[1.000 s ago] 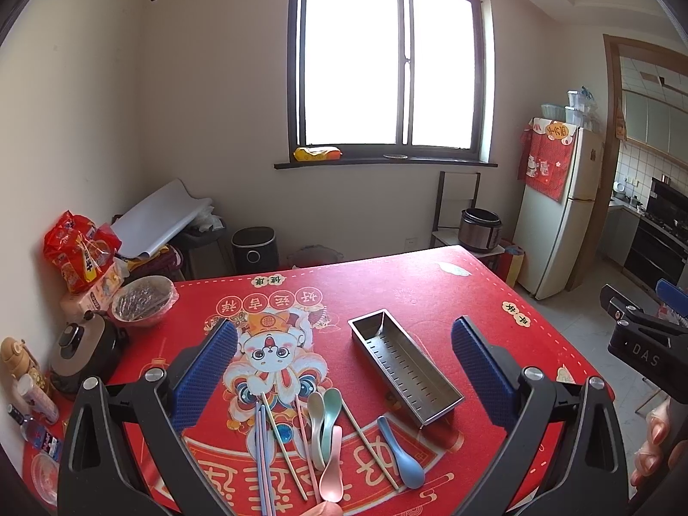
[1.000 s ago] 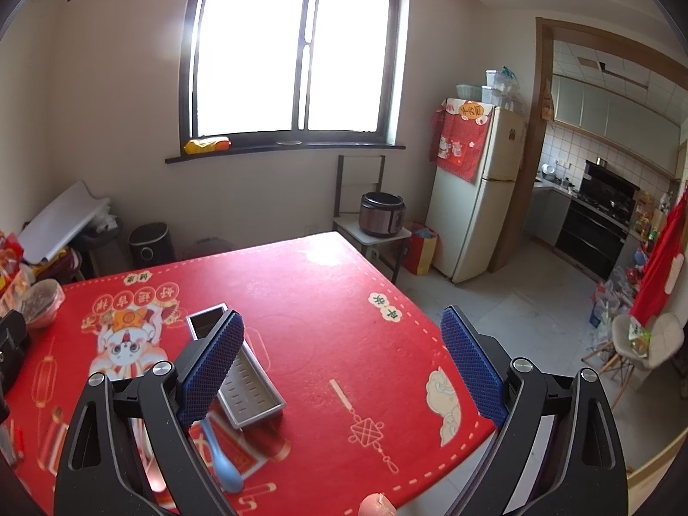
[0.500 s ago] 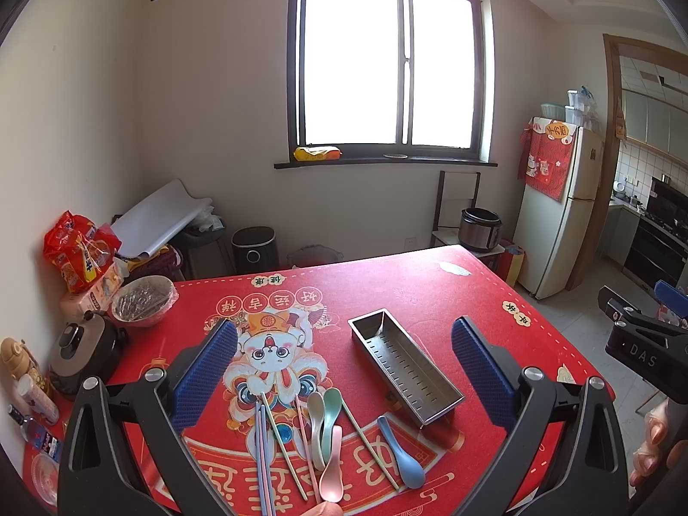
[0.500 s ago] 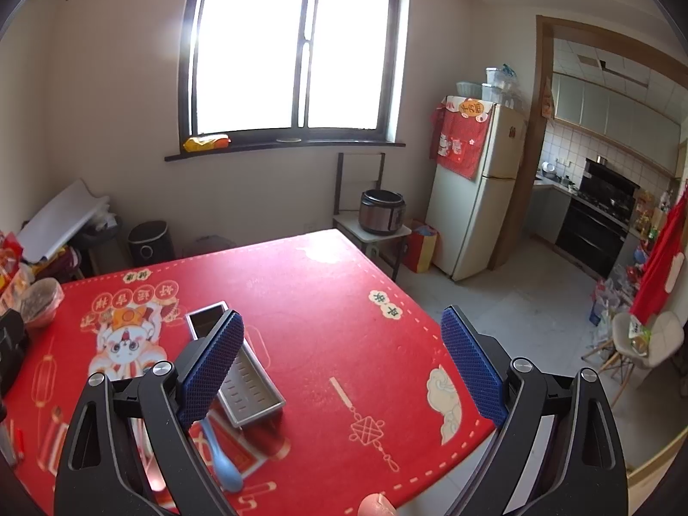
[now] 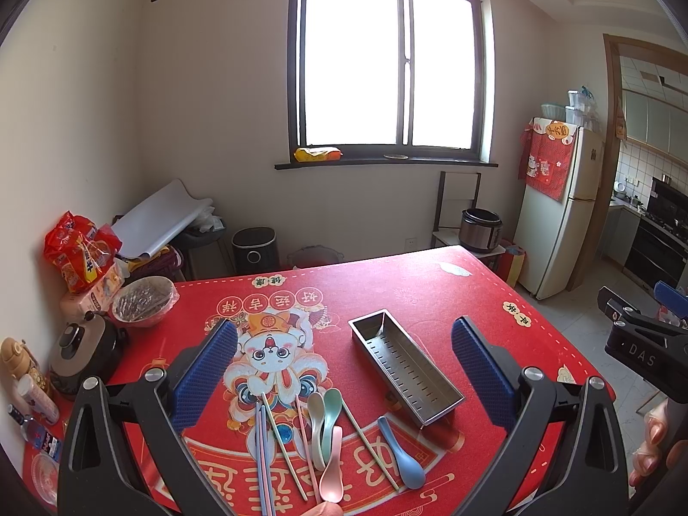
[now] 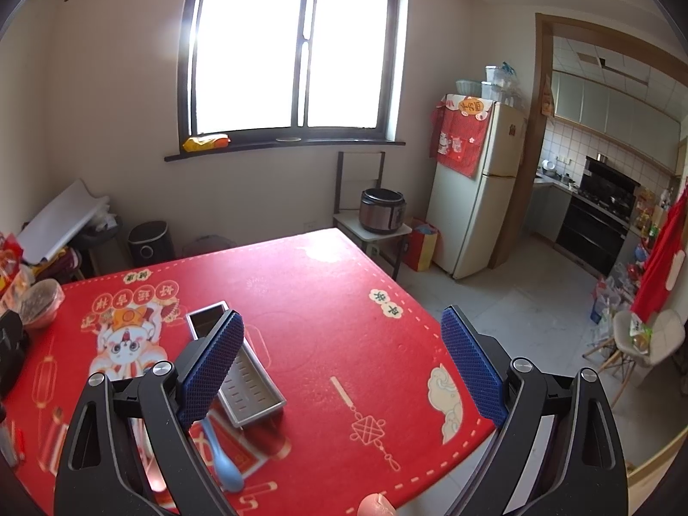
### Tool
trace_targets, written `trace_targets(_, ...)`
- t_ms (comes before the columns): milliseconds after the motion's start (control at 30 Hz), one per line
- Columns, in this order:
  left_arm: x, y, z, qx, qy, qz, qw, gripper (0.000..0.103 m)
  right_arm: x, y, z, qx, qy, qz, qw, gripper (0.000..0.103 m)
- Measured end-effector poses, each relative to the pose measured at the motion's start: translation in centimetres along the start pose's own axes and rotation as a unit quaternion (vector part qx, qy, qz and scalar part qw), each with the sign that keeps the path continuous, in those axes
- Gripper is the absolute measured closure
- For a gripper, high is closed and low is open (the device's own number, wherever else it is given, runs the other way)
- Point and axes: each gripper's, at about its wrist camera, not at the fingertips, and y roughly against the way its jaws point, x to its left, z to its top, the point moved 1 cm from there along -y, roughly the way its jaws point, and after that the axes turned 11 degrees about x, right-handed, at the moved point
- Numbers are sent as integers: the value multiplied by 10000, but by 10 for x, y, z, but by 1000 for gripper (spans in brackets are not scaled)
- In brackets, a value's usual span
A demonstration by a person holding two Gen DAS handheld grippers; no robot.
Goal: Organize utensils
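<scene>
Left gripper (image 5: 344,370) and right gripper (image 6: 342,361) both gape apart (empty) above a red table (image 5: 430,284); spoons (image 5: 327,421) lie lower centre, beside a tray (image 5: 404,370).

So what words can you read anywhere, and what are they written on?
"DAS": white letters on the right gripper's black body.
Tablecloth: Chinese characters, upside down from here; I can't read them reliably.
Snack bag: print too blurred.
Red fridge hanging: round label, too small.

Red-clothed table (image 5: 430,284): tray (image 5: 404,365), spoons (image 5: 327,425), chopsticks (image 5: 266,443).
</scene>
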Motion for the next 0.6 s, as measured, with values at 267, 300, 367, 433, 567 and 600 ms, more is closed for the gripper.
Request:
trace_targets(267,-1,-1,-1,5,3,-17,10000,5,1,-1,-1,14,-6,16,10000,13)
trace_targets(300,-1,-1,-1,13,7,-33,10000,5,1,-1,-1,21,-5,15,10000,13)
trace_targets(367,-1,-2,-2,18,13,-37,10000,5,0,-2,0,27,-9,23,10000,13)
trace_targets(433,-2,-2,-2,15,8,-36,10000,5,0,-3,0,22,-25,27,10000,13)
trace_targets(567,-3,-3,-2,14,-8,-25,10000,5,-4,-5,0,41,-82,85,9999,13)
trace_targets(600,-3,-3,-2,16,-11,-19,10000,5,-6,-6,0,46,-88,104,9999,13)
